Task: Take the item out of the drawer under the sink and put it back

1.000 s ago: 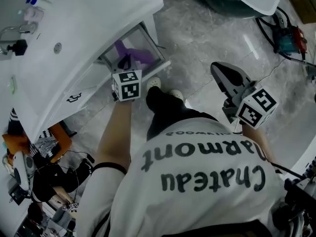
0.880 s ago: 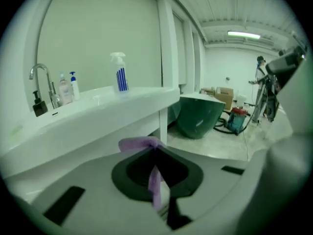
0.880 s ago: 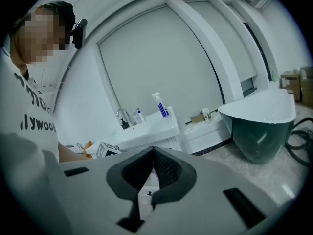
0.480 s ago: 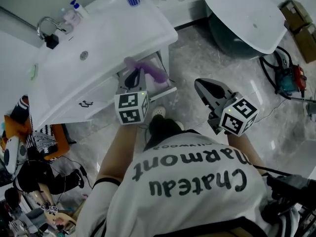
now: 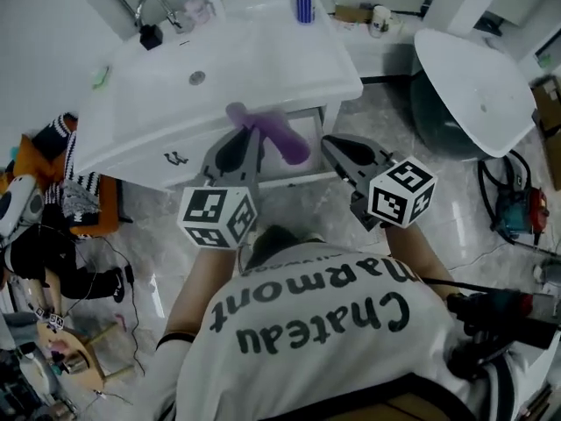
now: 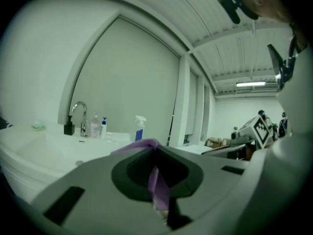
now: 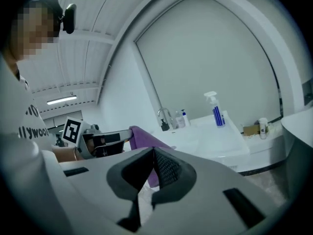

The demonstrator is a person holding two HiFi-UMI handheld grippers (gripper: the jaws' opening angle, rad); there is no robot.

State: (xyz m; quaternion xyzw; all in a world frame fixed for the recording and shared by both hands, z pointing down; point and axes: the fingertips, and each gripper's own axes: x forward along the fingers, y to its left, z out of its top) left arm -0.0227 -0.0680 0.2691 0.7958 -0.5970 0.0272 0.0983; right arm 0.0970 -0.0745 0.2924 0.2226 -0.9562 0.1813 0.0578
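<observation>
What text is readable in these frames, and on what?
"Chateau Marmont": back of the person's shirt, upside down in the head view.
"llywoo": part of a word on the same shirt in the right gripper view; the rest is cut off.
Left gripper's cube and right gripper's cube: square marker patterns, no words.
Spray bottle and pump bottles by the tap: labels too small to read.
</observation>
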